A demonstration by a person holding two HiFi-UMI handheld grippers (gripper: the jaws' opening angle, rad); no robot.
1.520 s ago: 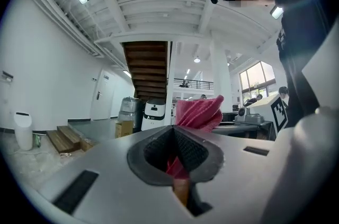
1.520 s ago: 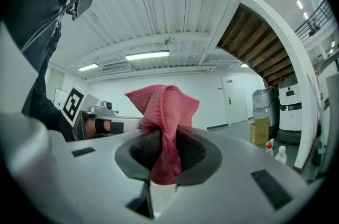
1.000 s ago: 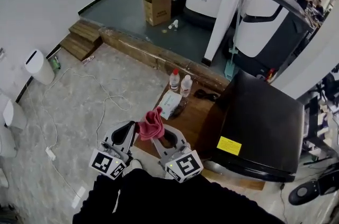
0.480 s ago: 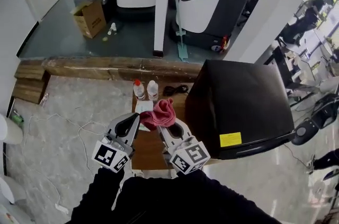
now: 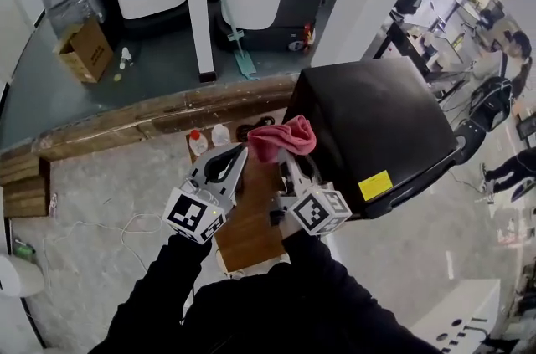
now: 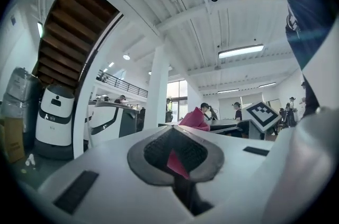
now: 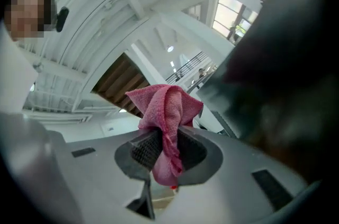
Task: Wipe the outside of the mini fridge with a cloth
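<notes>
Beside mini fridge (image 5: 381, 122) | right gripper (image 7: 164, 139) pinches cloth (image 7: 167, 106) | left gripper (image 6: 171, 132) fingers (image 6: 106, 170) pressed together

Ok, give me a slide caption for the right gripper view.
Right gripper shut on a bunched pink cloth, next to the dark mini fridge.

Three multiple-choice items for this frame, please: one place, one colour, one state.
1. Relative to the black mini fridge, the two small plastic bottles stand: A) on top; B) on the wooden board beside it; C) behind it.
2. The fridge's rectangular sticker is: A) green; B) yellow; C) blue.
3. The right gripper is: A) open, empty; B) shut on a bottle; C) shut on the pink terry cloth.
Answers: B, they stand on the board; B, yellow against black; C, the cloth is pinched between its jaws.
</notes>
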